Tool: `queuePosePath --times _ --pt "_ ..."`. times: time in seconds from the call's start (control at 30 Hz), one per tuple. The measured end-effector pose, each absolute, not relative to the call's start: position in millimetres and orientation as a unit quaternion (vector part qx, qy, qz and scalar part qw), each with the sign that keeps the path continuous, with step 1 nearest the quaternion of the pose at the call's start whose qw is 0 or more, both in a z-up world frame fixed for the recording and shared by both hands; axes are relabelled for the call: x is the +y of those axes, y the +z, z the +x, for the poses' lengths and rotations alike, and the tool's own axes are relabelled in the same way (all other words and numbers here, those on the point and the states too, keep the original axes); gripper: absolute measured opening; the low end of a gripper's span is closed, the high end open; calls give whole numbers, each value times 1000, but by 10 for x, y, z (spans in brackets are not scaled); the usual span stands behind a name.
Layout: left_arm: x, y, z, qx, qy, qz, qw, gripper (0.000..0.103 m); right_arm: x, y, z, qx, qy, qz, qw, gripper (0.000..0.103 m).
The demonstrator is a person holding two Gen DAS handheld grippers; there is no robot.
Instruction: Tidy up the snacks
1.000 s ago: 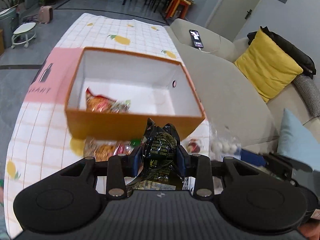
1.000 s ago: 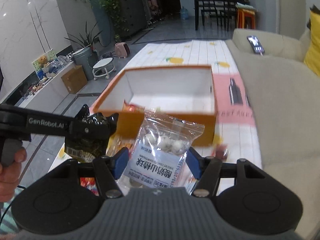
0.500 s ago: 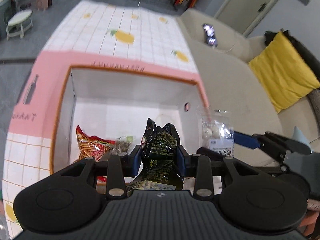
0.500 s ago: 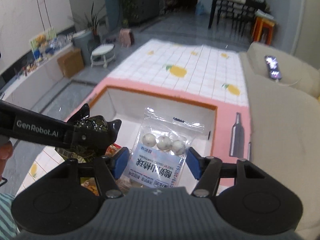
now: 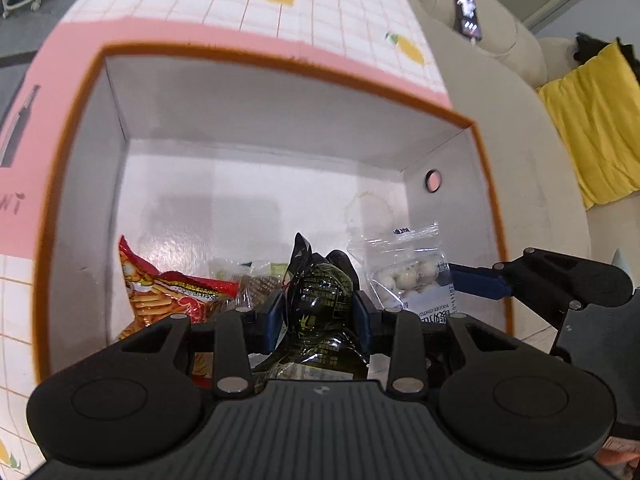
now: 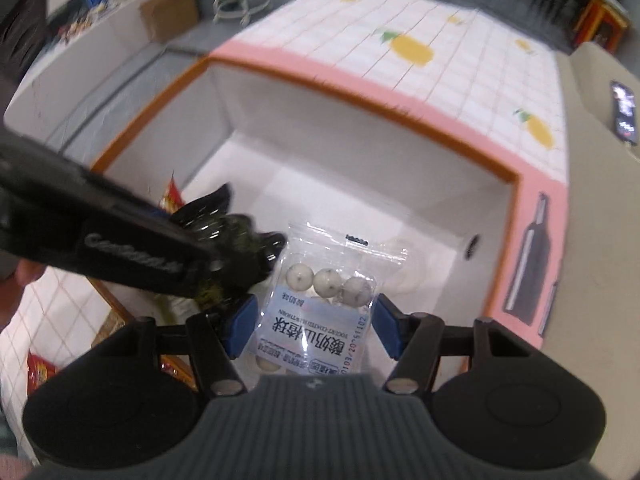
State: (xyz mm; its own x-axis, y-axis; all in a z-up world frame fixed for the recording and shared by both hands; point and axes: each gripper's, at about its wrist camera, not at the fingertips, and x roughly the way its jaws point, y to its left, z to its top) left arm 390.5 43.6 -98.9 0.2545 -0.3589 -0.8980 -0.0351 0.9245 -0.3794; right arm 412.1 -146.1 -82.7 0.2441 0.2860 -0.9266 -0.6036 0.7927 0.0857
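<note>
Snacks are going into an open box (image 5: 486,184) with orange edges and white walls. It sits on a bench (image 5: 320,4) with a white and pink cloth that has yellow fruit on it.

Left claw (image 5: 319,312) squeezes a shiny black pack (image 5: 320,296). It hangs over the near side of the box, at about 6 o'clock in the left view.

Right claw (image 6: 315,326) squeezes a clear bag (image 6: 320,312) with white balls and a blue and white label. In the left view this bag is at 3 o'clock from the black pack, just beside it, near the right wall of the box.

A red pack (image 5: 168,292) of yellow sticks lies in the box at 9 o'clock from the black pack. A small see-through pack (image 5: 244,276) lies between them.

A beige sofa (image 5: 532,152) is beside the bench, with a phone (image 5: 466,12) and a yellow pillow (image 5: 592,128) on it.
</note>
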Motion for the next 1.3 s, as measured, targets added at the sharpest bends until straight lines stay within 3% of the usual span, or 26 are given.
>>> queuePosePath --times 0.63,0.87,0.97,1.3 --pt "338 -1223 4031 636 -118 -156 747 42 -1261 -1221 4276 592 271 -215 728 65" --pt "409 -1064 3924 621 -117 -148 761 42 -1221 -1210 4238 592 262 -227 728 66" --pt "443 -962 3849 609 -108 -139 773 43 -1220 -1151 4213 585 248 -232 736 72" --pt "399 -474 3529 558 -99 -107 817 44 -1385 -671 3902 543 241 -223 773 72"
